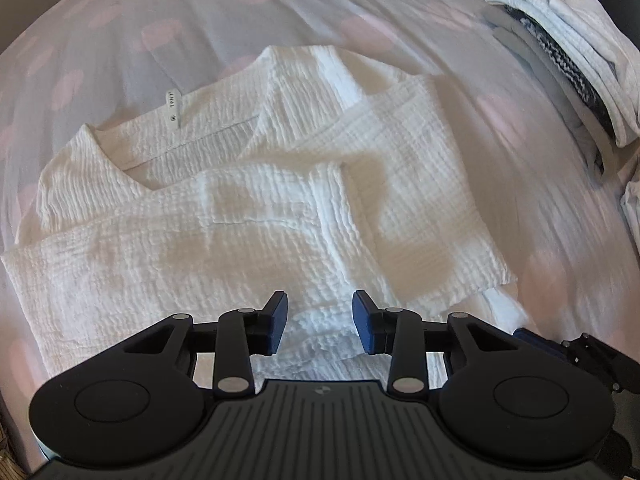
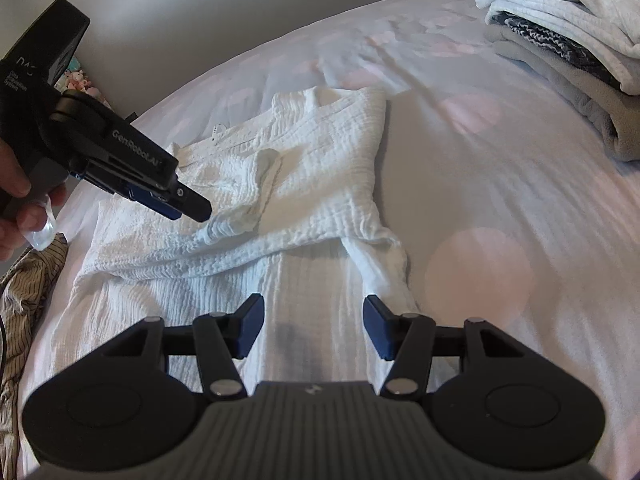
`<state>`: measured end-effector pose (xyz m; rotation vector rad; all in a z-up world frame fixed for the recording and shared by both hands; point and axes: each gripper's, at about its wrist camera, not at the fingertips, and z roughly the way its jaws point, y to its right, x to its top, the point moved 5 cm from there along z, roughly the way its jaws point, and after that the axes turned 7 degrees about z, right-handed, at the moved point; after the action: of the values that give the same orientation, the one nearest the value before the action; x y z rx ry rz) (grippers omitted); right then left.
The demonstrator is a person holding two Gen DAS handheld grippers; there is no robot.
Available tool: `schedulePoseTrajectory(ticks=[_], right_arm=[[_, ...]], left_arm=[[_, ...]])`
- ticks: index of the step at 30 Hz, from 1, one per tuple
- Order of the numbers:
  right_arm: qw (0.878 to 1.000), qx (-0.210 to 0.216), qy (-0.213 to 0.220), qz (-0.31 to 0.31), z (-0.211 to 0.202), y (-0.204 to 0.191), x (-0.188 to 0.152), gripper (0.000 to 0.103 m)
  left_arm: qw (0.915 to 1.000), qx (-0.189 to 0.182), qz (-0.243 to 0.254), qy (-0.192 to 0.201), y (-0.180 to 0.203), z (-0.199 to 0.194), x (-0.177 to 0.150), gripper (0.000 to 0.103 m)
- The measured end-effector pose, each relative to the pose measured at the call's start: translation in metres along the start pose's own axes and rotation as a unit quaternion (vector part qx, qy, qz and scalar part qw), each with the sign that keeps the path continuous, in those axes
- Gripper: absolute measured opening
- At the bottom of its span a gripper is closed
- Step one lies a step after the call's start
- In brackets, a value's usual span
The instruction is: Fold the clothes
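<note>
A white crinkled garment (image 1: 248,216) lies flat on the bed, both sleeves folded across its body and a small neck label (image 1: 174,108) showing at the collar. My left gripper (image 1: 320,308) points steeply down over the garment's near part, open, with cloth beneath the gap and neither pad pressing on it. In the right wrist view that same left gripper (image 2: 192,206) hovers over the garment (image 2: 304,184) near a folded sleeve, held by a hand (image 2: 16,200). My right gripper (image 2: 314,312) is open above the garment's lower part, nothing between its fingers.
A stack of folded clothes (image 1: 560,40) (image 2: 560,32), white over dark knit and grey, sits at the bed's far right. A brown striped garment (image 2: 28,280) hangs at the left edge. The pale sheet with pink dots (image 2: 480,160) lies bare to the garment's right.
</note>
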<state>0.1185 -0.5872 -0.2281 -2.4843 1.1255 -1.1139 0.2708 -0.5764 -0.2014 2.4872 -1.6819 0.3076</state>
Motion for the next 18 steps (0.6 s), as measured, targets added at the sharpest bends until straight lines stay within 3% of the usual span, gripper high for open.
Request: schedulePoseTrajectory(ticks=[10,18], right_arm=[[1.000,0.004,-0.011,-0.004,0.007,0.000,-0.002,0.059],[1.000,0.008,-0.012,-0.009,0.006,-0.002,-0.004,0.060]], left_arm=[[0.9991,0.032,0.022,-0.019,0.025,0.040,-0.012,0.034],[0.9986,0.041,0.030,0.012,0.026,0.011,-0.038,0.034]])
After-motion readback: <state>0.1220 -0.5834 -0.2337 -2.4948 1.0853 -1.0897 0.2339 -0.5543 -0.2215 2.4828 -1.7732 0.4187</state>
